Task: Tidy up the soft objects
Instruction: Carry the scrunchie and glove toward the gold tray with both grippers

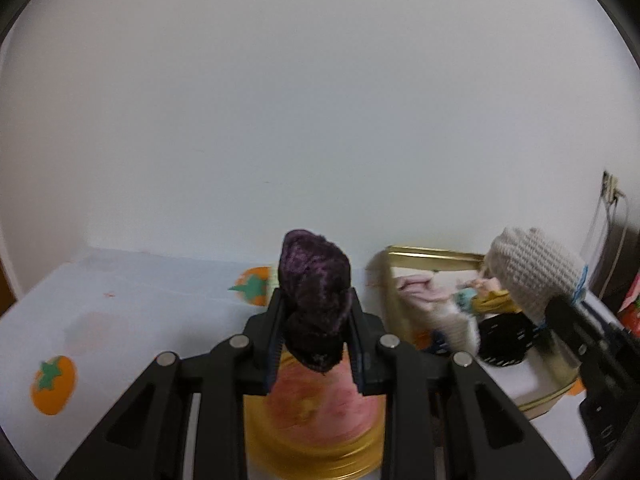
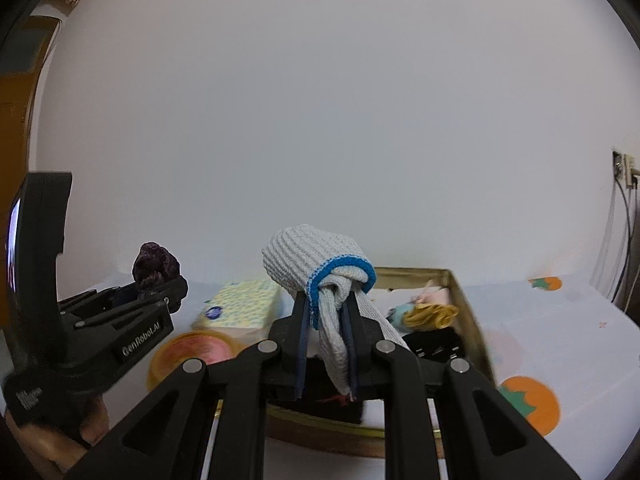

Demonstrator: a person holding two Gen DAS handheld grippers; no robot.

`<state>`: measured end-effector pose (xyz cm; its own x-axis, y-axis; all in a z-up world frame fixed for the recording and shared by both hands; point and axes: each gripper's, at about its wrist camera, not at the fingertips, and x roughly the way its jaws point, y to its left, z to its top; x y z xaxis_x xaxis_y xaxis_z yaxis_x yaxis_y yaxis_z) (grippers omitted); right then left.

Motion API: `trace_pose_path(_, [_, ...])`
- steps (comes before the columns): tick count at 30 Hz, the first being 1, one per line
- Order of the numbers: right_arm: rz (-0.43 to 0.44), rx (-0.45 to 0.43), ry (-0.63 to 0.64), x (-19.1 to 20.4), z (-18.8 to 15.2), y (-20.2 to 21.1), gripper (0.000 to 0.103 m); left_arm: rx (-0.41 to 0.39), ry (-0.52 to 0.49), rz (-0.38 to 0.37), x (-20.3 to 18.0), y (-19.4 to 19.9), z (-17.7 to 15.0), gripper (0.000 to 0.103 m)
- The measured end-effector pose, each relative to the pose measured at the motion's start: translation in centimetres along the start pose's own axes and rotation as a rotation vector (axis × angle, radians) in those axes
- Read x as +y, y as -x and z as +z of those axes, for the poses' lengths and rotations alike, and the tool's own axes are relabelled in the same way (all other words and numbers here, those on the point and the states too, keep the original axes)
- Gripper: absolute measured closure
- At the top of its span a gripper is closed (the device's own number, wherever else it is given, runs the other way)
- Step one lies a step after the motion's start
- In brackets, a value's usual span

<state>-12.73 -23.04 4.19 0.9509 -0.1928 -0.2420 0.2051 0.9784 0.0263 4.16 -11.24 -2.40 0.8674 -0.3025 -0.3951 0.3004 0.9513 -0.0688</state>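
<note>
My left gripper (image 1: 315,300) is shut on a dark purple fuzzy sock (image 1: 314,280) and holds it above a round pink and gold tin (image 1: 316,412). My right gripper (image 2: 326,304) is shut on a rolled grey knit sock with a blue cuff (image 2: 316,258), held above the front of a gold rectangular tray (image 2: 466,300). The tray holds a yellow cloth (image 2: 432,314), black dotted socks (image 2: 436,346) and pink cloth (image 2: 434,292). The left gripper with the purple sock (image 2: 156,266) shows at the left of the right wrist view. The grey sock (image 1: 536,270) shows at the right of the left wrist view.
The table has a white cloth with orange persimmon prints (image 1: 54,384). A pale yellow tissue pack (image 2: 240,306) lies behind the round tin (image 2: 192,354). A white wall stands close behind. A wall socket with cables (image 2: 624,172) is at the far right.
</note>
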Motion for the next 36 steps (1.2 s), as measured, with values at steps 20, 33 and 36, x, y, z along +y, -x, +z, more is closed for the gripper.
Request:
trace_pose_path(20, [-0.138, -0.054, -0.022, -5.3, 1.6, 0.3, 0.086, 0.003, -0.054, -0.106, -6.8, -4.5, 1.3, 0.076])
trace_pose_path(33, [-0.178, 0.007, -0.062, -6.0, 2.1, 0.3, 0.085, 0.060, -0.105, -0.178, -10.5, -6.9, 1.7, 0.076])
trace_pose_path(36, [-0.184, 0.017, -0.076, -6.1, 2.6, 0.1, 0.086, 0.075, -0.108, -0.196, -11.0, -7.8, 2.4, 0.076])
